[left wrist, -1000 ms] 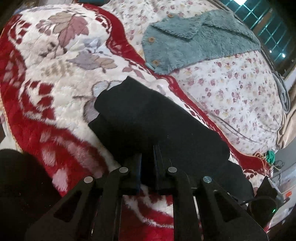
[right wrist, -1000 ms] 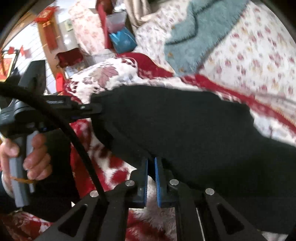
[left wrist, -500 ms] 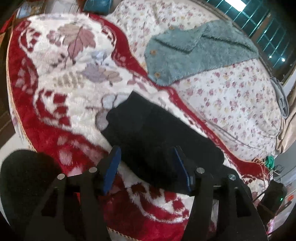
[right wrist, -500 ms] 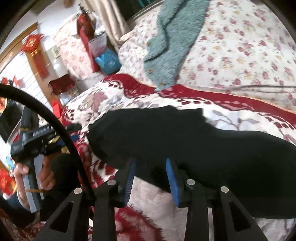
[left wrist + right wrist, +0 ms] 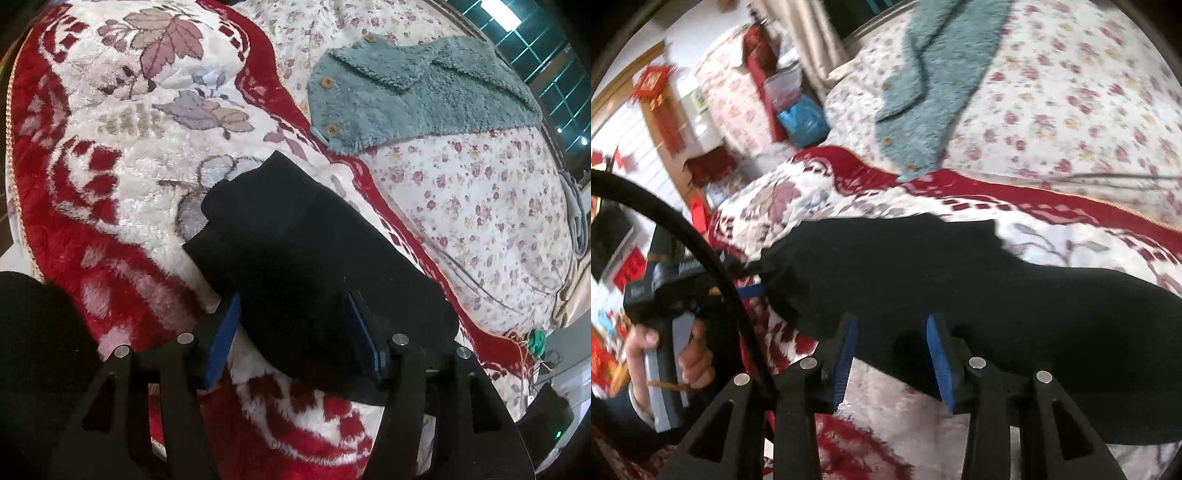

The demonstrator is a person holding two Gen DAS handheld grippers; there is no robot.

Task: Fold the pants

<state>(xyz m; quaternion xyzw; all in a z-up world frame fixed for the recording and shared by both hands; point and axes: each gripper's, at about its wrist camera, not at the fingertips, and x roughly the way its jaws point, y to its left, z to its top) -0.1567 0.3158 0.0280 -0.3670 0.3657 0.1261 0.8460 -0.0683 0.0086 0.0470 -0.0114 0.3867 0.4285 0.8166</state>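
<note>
Both the left gripper (image 5: pixel 293 328) and right gripper (image 5: pixel 892 352) have just opened wide, releasing the folded black pants (image 5: pixel 295 236) at frame centre; that fold looks finished.

Pants (image 5: pixel 317 254) plain black, no pattern; blanket (image 5: pixel 122 122) plush white with deep red borders and checker bits, mauve, tan and grey-blue leaf motifs. Far right a cream sheet (image 5: pixel 480 192) with small pink-red flower print, on it a fuzzy teal-grey garment (image 5: pixel 417 96) with tan buttons. Left tool (image 5: pixel 291 338) and right tool (image 5: pixel 890 354) black with blue pads and silver bolts; in the right wrist view a bright blue bag (image 5: pixel 803 122) far left, red hangings (image 5: pixel 659 99) on the wall.
</note>
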